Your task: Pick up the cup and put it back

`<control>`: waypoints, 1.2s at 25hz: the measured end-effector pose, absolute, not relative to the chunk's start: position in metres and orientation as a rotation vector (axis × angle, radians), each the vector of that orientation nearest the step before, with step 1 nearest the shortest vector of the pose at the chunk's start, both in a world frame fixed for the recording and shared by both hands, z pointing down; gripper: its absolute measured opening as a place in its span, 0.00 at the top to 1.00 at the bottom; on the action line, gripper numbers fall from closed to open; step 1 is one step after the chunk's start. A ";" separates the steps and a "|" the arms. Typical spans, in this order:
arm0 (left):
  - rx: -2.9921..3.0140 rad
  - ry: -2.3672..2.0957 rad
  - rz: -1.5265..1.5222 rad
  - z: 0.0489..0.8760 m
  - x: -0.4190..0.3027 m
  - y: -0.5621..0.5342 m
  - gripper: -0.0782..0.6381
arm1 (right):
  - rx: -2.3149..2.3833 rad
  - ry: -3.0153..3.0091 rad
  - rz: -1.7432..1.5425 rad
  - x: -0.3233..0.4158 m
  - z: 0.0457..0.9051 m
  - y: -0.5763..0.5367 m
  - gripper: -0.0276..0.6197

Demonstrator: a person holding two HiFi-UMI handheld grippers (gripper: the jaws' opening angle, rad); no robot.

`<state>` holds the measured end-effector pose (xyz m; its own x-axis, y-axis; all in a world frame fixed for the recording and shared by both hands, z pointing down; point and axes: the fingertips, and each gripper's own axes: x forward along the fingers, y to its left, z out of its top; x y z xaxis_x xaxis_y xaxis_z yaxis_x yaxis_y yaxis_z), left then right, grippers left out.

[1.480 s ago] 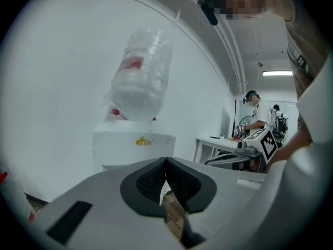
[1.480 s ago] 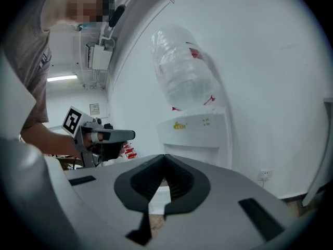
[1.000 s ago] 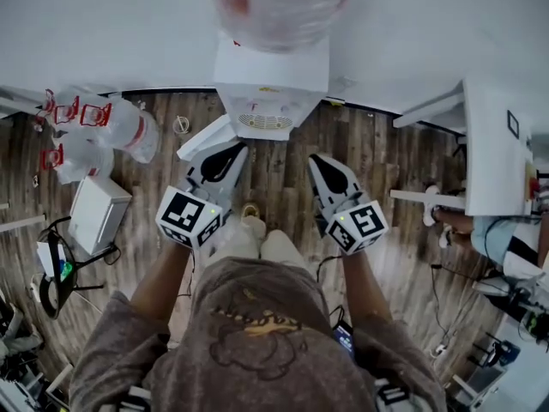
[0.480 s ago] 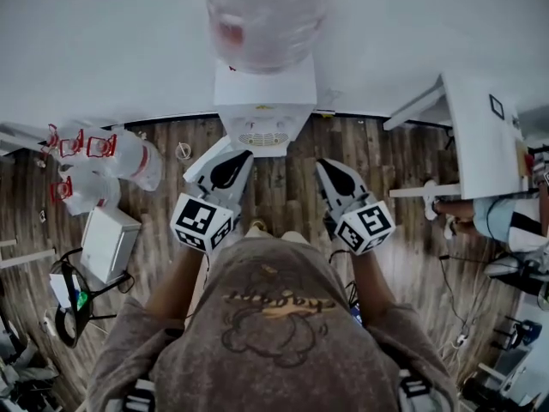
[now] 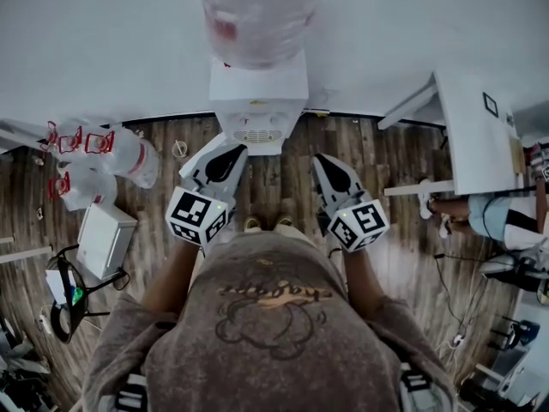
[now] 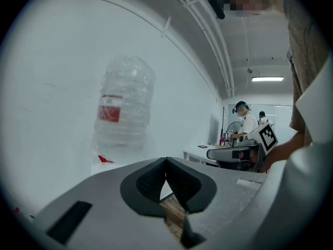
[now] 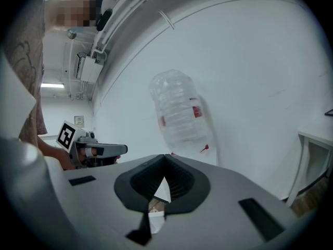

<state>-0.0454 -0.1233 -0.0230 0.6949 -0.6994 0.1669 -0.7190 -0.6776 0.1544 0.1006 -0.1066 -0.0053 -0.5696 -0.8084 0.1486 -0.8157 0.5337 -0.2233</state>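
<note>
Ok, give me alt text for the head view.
Seen from above, a person holds the left gripper and right gripper, both shut and empty, pointed at a white water dispenser topped with a clear bottle against a white wall. Spare bottles lie on the wooden floor at the left; a white table stands at the right.

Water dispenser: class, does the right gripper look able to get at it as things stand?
Probably yes: the right gripper points toward the water dispenser and nothing shows between them. Its jaws are shut, so it could touch, not grasp.
</note>
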 end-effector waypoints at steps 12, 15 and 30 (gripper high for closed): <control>2.648 -1.263 0.123 -0.012 -0.028 -0.123 0.89 | 1.415 -2.731 0.399 0.125 0.000 -0.107 0.95; 2.637 -1.290 0.123 -0.009 -0.029 -0.127 0.89 | 1.410 -2.732 0.396 0.127 0.005 -0.113 0.95; 2.601 -1.326 0.145 0.008 -0.025 -0.141 0.89 | 1.366 -2.744 0.376 0.129 0.021 -0.135 0.95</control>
<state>-0.0247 -0.1410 0.0080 0.5883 -0.7872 0.1851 -0.8085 -0.5695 0.1480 0.1291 -0.1355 0.0213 -0.6076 -0.7790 0.1550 -0.7920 0.5793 -0.1928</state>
